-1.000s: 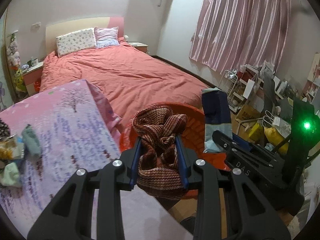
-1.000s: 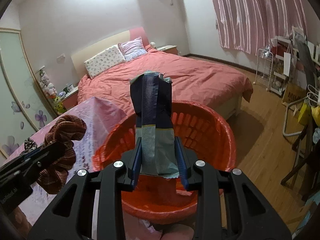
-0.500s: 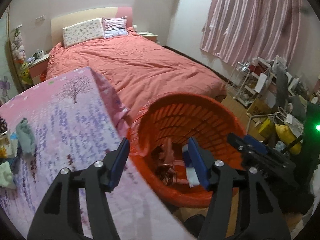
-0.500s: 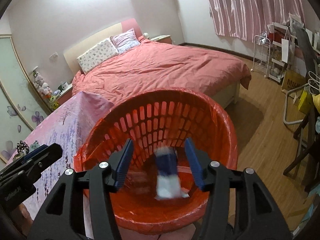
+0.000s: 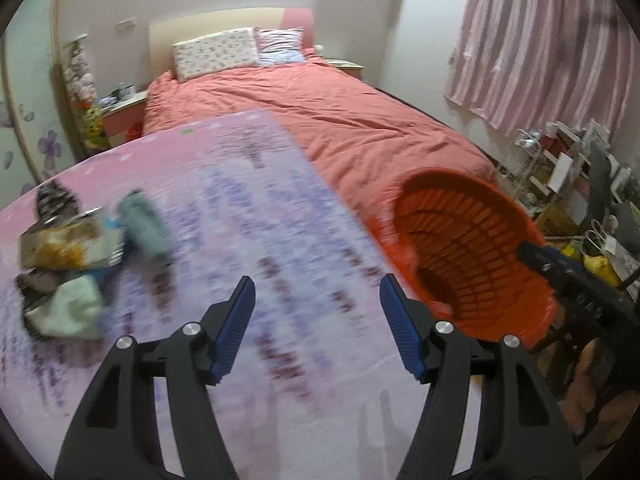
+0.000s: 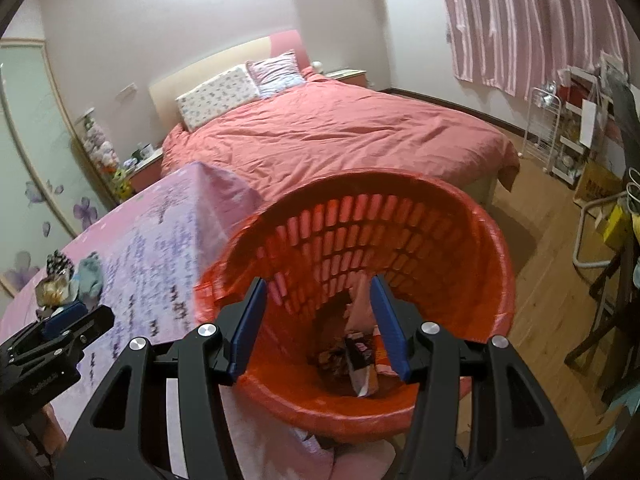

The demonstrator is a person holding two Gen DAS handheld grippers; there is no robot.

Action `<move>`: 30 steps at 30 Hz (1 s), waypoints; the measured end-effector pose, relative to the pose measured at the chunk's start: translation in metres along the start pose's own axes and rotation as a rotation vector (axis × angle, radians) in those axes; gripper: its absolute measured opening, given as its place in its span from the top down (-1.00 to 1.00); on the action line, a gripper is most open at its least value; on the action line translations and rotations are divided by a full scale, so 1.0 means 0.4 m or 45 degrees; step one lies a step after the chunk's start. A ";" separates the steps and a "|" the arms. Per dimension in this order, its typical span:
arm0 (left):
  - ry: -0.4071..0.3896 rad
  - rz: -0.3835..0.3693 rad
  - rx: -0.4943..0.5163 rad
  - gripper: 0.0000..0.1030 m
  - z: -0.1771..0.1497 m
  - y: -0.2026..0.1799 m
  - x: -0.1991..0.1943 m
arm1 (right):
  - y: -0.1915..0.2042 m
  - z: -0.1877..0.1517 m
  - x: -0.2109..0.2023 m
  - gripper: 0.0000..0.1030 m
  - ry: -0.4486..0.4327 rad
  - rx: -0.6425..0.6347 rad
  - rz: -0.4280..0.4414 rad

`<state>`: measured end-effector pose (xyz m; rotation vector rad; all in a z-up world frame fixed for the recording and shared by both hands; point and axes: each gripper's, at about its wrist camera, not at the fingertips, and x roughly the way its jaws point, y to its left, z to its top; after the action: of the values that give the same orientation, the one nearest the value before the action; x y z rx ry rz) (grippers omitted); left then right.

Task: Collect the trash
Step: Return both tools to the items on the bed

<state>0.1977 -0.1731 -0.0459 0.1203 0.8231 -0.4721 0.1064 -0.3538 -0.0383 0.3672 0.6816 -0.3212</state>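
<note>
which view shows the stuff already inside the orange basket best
The right wrist view: it looks down into the orange basket, so the dropped trash shows at the bottom, between the fingers of the open right gripper. The left wrist view shows the basket off to the right and blurred; its contents are hidden there.

Ahead of the right gripper [image 6: 318, 320], the slotted orange basket [image 6: 496, 240] looks like glossy plastic. Under the left gripper [image 5: 318, 316] lies a matt printed tablecloth [image 5: 248, 200]. Both grippers' fingers are matt black plastic with ribbed blue pads [image 5: 236, 328].
</note>
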 end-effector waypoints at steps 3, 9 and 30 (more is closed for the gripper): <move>0.003 0.061 -0.060 -0.29 -0.022 0.082 -0.027 | 0.043 -0.011 -0.002 -0.05 0.013 -0.040 0.028; -0.014 0.193 -0.179 -0.29 -0.062 0.252 -0.089 | 0.167 -0.038 0.004 -0.05 0.047 -0.161 0.101; -0.037 0.320 -0.445 -0.06 -0.154 0.595 -0.173 | 0.628 -0.070 0.186 0.03 0.220 -0.442 0.358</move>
<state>0.2226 0.0808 -0.0555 -0.1058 0.8374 -0.0895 0.2469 -0.1312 -0.0516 0.1555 0.8283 0.0987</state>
